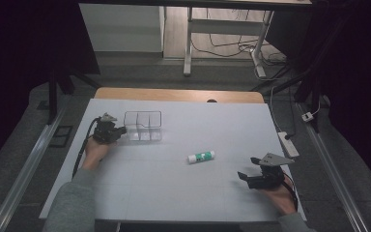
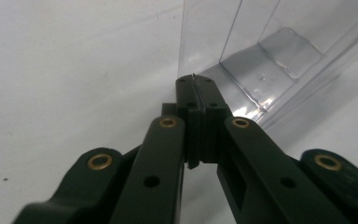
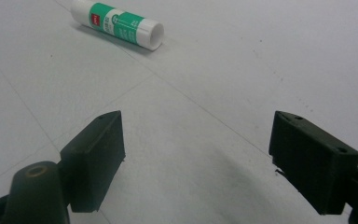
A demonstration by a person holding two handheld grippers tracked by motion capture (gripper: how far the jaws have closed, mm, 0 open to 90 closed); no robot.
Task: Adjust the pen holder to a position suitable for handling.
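Note:
A clear plastic box (image 1: 143, 126) with several compartments stands on the white table top (image 1: 174, 193) at the back left. My left gripper (image 1: 121, 129) is at the box's left end. In the left gripper view its jaws are pressed together on a thin edge of the clear box (image 2: 270, 60), so the left gripper (image 2: 195, 84) is shut on that wall. A white and green glue stick (image 1: 201, 156) lies on its side near the middle. My right gripper (image 1: 248, 168) stands open at the front right, with nothing between its jaws. From the right gripper (image 3: 196, 140), the glue stick (image 3: 116, 24) lies ahead and to the left.
A wooden table edge (image 1: 178, 94) shows beyond the white top. A power strip (image 1: 288, 143) and cables lie on the floor to the right. A metal rail (image 1: 24, 169) runs along the left side, and a desk frame (image 1: 188, 43) stands behind.

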